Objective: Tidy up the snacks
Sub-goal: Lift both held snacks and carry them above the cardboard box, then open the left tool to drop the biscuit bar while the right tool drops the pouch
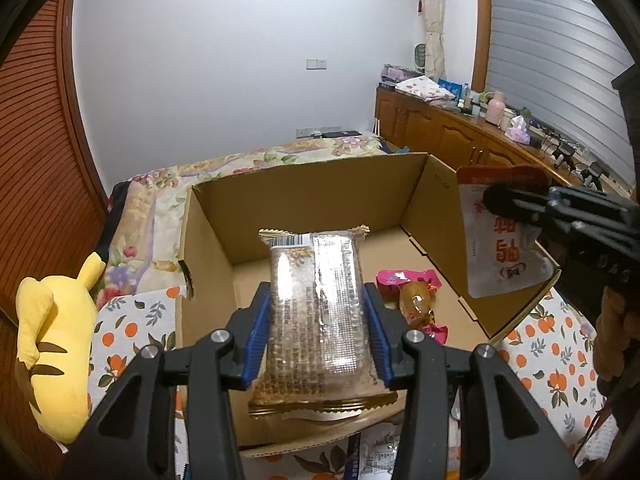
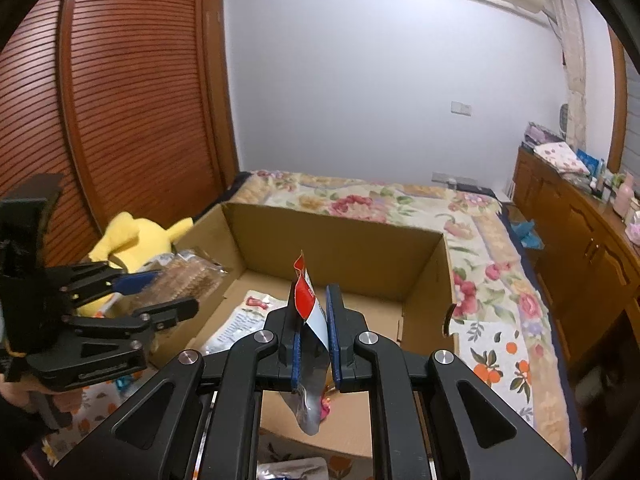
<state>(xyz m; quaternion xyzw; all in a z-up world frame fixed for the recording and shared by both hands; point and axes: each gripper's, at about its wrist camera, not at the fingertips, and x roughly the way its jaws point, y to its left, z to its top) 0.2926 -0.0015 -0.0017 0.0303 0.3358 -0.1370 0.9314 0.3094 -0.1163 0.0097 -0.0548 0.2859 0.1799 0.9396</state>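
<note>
An open cardboard box (image 1: pixel 304 188) stands on the bed. My left gripper (image 1: pixel 316 296) is shut on a clear snack pack (image 1: pixel 316 264) with gold crimped ends and brown cake inside, held tilted over the box's near part. In the right wrist view the same left gripper (image 2: pixel 172 292) and snack pack (image 2: pixel 188 276) hang at the box's left wall. My right gripper (image 2: pixel 314 294) is shut on a white-and-red pouch (image 2: pixel 306 296), gripped edge-on above the box (image 2: pixel 332 240). The left wrist view shows that pouch (image 1: pixel 500 256) over the box's right wall, pinched by the right gripper (image 1: pixel 504 200).
Inside the box lie a pink wrapped snack (image 1: pixel 408 280), an amber sweet (image 1: pixel 416 304) and a flat white pack (image 2: pixel 244 320). A yellow plush toy (image 1: pixel 52 340) sits left of the box. Orange-print cloth (image 1: pixel 552 364) covers the near bed; wooden cabinets (image 1: pixel 440 128) line the right.
</note>
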